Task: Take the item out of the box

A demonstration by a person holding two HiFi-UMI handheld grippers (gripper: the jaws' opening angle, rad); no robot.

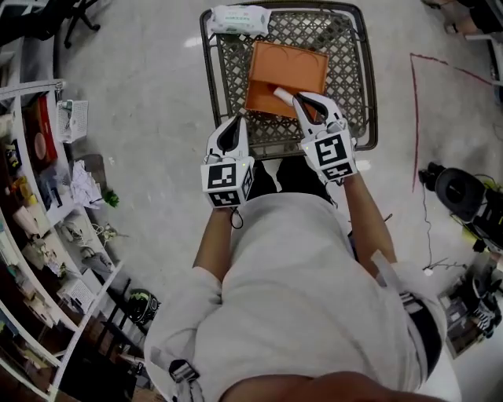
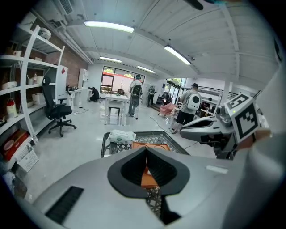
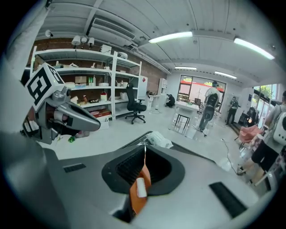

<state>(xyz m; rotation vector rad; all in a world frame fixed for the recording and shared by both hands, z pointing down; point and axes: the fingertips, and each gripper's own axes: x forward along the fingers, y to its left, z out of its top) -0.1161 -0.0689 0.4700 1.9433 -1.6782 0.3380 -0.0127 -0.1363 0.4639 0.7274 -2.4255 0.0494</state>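
Both-handed, holds tongs shut, empty: right tongs (image 1: 299, 99) over near edge of orange box (image 1: 292, 67) beside white cylinder (image 1: 280, 94), left tongs (image 1: 238, 122) over wire basket (image 1: 346, 78).

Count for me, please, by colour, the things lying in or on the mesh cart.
Orange: 1, the box
White: 2, the wipes pack and the small cylinder in the box
Total: 3

A pale glossy floor (image 1: 149, 118) meets white shelving (image 3: 112, 85), a brick wall (image 2: 76, 60), a black office chair (image 2: 58, 112) and ceiling strip lights (image 2: 108, 27).
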